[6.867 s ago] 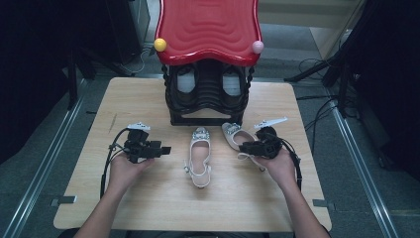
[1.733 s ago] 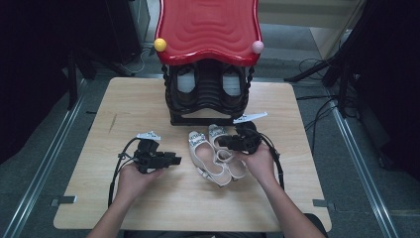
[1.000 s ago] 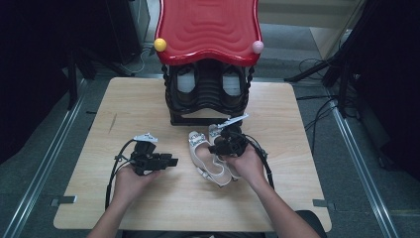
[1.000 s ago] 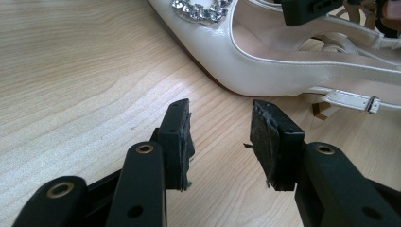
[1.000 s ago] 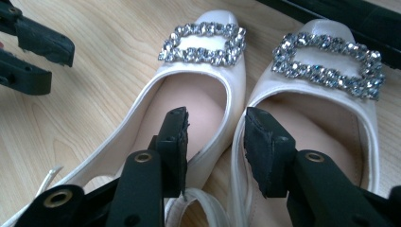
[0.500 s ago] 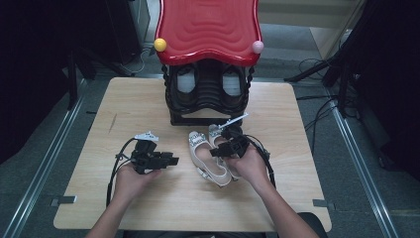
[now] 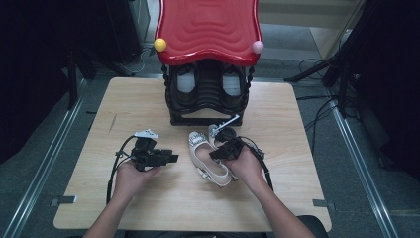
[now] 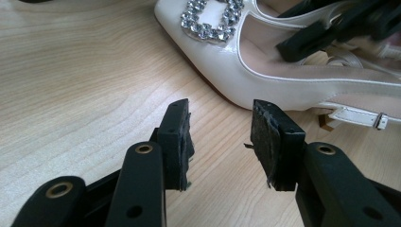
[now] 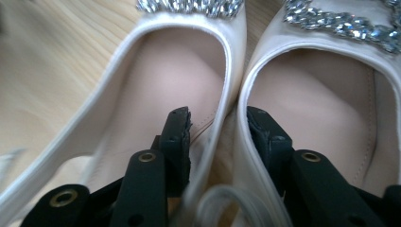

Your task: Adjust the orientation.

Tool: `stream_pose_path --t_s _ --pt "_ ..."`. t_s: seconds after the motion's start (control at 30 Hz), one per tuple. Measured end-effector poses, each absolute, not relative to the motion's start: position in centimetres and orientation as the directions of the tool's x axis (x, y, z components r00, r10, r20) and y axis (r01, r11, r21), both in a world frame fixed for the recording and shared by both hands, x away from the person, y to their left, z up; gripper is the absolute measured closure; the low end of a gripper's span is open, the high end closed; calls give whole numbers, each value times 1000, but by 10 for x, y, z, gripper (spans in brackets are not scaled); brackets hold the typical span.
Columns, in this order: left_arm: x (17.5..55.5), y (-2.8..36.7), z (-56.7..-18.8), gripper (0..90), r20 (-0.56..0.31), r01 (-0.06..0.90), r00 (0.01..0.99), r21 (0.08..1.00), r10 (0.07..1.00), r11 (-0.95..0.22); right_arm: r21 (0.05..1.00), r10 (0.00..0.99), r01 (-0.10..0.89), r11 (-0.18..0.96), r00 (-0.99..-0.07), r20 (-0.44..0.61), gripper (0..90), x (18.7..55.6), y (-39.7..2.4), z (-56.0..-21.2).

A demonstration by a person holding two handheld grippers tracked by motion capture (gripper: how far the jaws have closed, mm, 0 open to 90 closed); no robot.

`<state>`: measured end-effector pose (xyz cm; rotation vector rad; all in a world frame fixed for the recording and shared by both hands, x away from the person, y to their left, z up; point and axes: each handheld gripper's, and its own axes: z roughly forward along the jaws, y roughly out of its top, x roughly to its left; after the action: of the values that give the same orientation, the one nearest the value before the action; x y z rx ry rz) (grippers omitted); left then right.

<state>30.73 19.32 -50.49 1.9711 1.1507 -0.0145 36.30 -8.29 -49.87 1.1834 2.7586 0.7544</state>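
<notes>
Two white slingback shoes lie side by side near the middle of the wooden table [image 7: 124,198], just in front of a black shoe rack [image 7: 208,106] with a red top. The right gripper [image 9: 218,124] reaches down over the pair, one jaw inside the left-hand shoe [image 9: 156,71], the other inside the right-hand shoe [image 9: 331,75], the adjoining side walls caught between them; its jaws have just been closing and grasp those walls. The left gripper [image 8: 222,142] rests low on the table just beside the nearer shoe, jaws parted and empty.
</notes>
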Motion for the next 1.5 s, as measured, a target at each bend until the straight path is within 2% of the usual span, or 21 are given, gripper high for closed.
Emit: stream_pose_path --t_s 0.07,0.13,0.27,0.5,0.57,0.77,0.93,1.03,1.23,1.5 --pt "308 194 -504 575 -392 724 578 651 715 -228 449 694 648 615 -715 81 687 360 -76 -500" --pt "308 195 -504 574 -389 721 580 654 716 -229 453 690 637 624 -721 64 716 360 -75 -501" --pt "309 197 -503 574 -389 721 576 656 719 -224 461 694 658 596 -710 118 770 366 -82 -502" --pt "311 204 -501 558 -385 723 565 658 730 -212 479 690 658 581 -711 139 822 367 -86 -498" --pt "312 205 -500 529 -376 722 565 657 735 -219 477 677 670 568 -710 191 824 368 -89 -496" --pt "313 211 -499 429 -392 717 575 664 718 -212 492 635 645 585 -741 218 827 367 -92 -485" --pt "314 221 -499 405 -405 730 563 652 720 -204 499 564 575 648 -803 194 825 367 -94 -474" --pt "315 227 -499 399 -412 732 555 654 723 -190 452 513 521 724 -845 150 824 366 -91 -463" --pt "315 239 -497 397 -421 733 545 659 725 -169 423 342 351 836 -935 100 822 368 -86 -437" --pt "315 253 -496 390 -449 743 519 657 728 -125 421 148 176 890 -984 99 819 376 -74 -397"
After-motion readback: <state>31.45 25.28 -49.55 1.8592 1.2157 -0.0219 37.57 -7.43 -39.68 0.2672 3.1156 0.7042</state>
